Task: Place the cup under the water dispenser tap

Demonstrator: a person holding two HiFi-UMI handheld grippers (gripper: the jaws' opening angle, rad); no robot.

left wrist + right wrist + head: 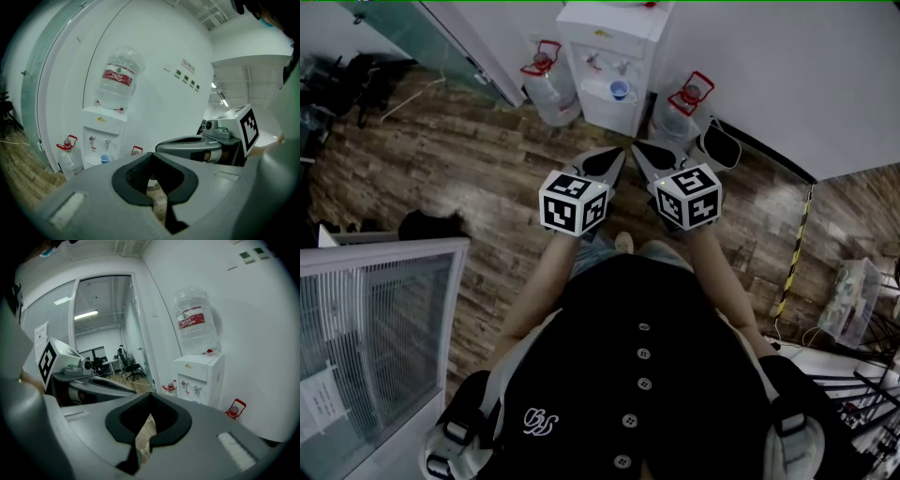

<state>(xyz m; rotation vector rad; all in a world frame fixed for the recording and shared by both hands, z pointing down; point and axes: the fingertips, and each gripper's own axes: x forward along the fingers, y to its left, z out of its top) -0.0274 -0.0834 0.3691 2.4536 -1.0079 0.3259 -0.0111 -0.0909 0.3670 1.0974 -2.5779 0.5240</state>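
Observation:
A small blue cup (pixel 620 90) stands on the drip tray of the white water dispenser (pixel 614 52), below its two taps. The left gripper view shows the same cup (pixel 105 158) under the taps, with the big water bottle (pixel 117 79) on top of the dispenser (pixel 104 133). My left gripper (pixel 613 157) and right gripper (pixel 643 156) are held side by side at waist height, well back from the dispenser and pointing towards it. Both are shut and hold nothing: left gripper (pixel 157 180), right gripper (pixel 145 427). In the right gripper view the dispenser (pixel 199 378) shows, but the cup is hidden behind the jaws.
Spare water jugs with red handles stand on the floor on both sides of the dispenser, one to its left (pixel 546 80) and one to its right (pixel 684 105). A glass partition (pixel 441 37) runs along the left. A white wire-fronted cabinet (pixel 375 328) stands at my lower left on the wooden floor (pixel 459 159).

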